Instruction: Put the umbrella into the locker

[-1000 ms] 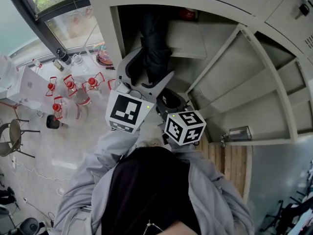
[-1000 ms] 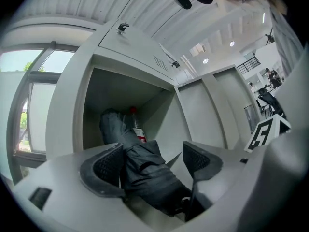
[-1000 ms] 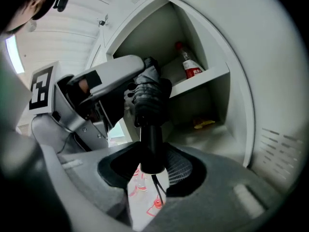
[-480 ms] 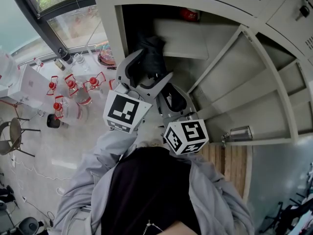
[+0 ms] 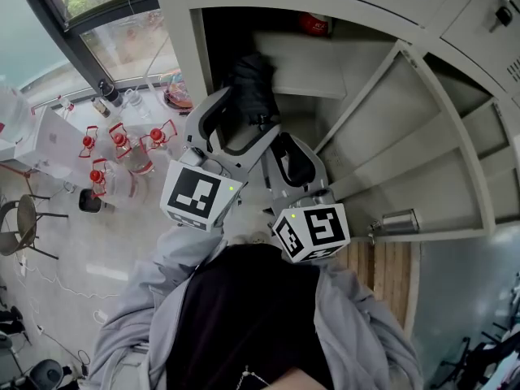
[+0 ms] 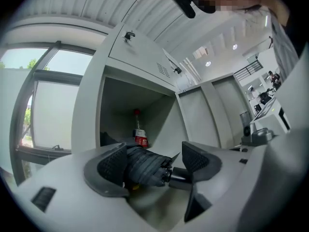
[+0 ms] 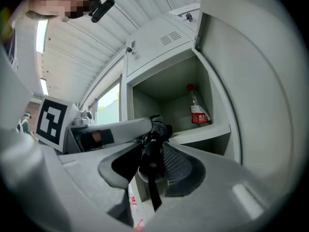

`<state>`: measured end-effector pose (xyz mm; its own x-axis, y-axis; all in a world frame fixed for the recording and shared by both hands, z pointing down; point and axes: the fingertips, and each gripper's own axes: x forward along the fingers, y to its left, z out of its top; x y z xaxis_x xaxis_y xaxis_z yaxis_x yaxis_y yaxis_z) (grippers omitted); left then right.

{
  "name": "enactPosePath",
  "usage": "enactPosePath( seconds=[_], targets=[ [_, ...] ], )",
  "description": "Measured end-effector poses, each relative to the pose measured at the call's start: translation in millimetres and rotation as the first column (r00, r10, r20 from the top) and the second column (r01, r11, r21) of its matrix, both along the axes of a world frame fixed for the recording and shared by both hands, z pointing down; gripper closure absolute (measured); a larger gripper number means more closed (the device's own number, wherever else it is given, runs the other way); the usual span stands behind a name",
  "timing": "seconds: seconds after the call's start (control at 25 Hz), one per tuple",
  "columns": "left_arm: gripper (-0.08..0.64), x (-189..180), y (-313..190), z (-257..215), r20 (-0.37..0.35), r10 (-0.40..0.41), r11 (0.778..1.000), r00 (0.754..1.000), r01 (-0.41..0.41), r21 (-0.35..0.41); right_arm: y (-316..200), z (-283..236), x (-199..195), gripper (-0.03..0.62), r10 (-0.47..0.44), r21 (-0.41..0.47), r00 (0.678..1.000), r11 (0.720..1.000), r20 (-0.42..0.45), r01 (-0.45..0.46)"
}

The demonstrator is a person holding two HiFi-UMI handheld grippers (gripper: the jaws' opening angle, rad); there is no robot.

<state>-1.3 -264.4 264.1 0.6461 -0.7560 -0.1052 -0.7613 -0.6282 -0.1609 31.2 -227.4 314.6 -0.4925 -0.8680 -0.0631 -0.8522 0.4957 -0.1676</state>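
Note:
A folded black umbrella (image 5: 252, 84) points into the open locker compartment (image 5: 305, 67), its tip end over the shelf edge. My left gripper (image 5: 250, 114) is open: the umbrella's folded canopy (image 6: 142, 166) lies between the jaws and leans on the left pad, with a gap to the other pad. My right gripper (image 5: 294, 149), just right of it, is closing on the umbrella's handle (image 7: 150, 156). Both pads touch the handle and its strap hangs down. A bottle (image 7: 197, 111) with a red cap stands at the back of the shelf.
The open locker door (image 5: 390, 112) stands to the right, with more shut lockers (image 5: 479, 23) beyond it. On the floor by the window at the left stand several clear bottles with red caps (image 5: 122, 149). Further left is a chair (image 5: 20, 226).
My right gripper has risen with the handle, and the umbrella has moved up and further into the locker opening. The left gripper has stayed nearly where it was.

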Motion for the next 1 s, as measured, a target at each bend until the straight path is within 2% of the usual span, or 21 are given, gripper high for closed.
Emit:
enactPosePath(
  seconds=[0.12,0.24,0.28,0.32,0.36,0.44,0.56,1.0],
  targets=[
    [0.204,-14.9,3.8,5.6,-0.020,-0.003,0.999,1.000,0.003,-0.036,0.7,-6.8,-1.5,0.457,-0.016,0.031,1.000,0.999,-0.014,0.016],
    [0.226,-30.2,3.5,15.4,-0.003,-0.028,0.997,1.000,0.027,-0.067,0.9,-10.6,-1.8,0.459,-0.021,0.044,1.000,0.999,-0.018,0.022],
    [0.303,-33.1,3.4,17.6,0.005,-0.032,0.997,0.999,0.033,-0.070,0.9,-11.8,-1.9,0.459,-0.022,0.047,1.000,0.999,-0.020,0.023],
    [0.420,-33.9,3.6,19.7,0.017,-0.032,0.997,0.999,0.033,-0.070,1.1,-13.4,-2.2,0.460,-0.022,0.052,0.999,0.998,-0.024,0.023],
    [0.451,-32.3,4.0,22.1,0.036,-0.027,0.997,0.999,0.030,-0.069,1.3,-15.2,-2.9,0.460,-0.021,0.059,0.999,0.998,-0.030,0.023],
    [0.460,-23.9,4.6,27.6,0.080,-0.013,0.997,0.997,0.019,-0.071,1.5,-20.0,-4.2,0.462,-0.018,0.080,0.999,0.997,-0.047,0.022],
    [0.502,-15.3,4.2,28.8,0.082,-0.012,0.998,0.997,0.018,-0.066,-0.1,-27.2,-4.3,0.468,-0.010,0.113,0.997,0.993,-0.074,0.018],
    [0.518,-11.2,-21.1,23.3,0.151,-0.090,0.996,0.984,0.091,-0.002,-16.9,-43.6,-8.0,0.469,-0.040,0.148,0.984,0.987,-0.173,0.066]
  ],
)
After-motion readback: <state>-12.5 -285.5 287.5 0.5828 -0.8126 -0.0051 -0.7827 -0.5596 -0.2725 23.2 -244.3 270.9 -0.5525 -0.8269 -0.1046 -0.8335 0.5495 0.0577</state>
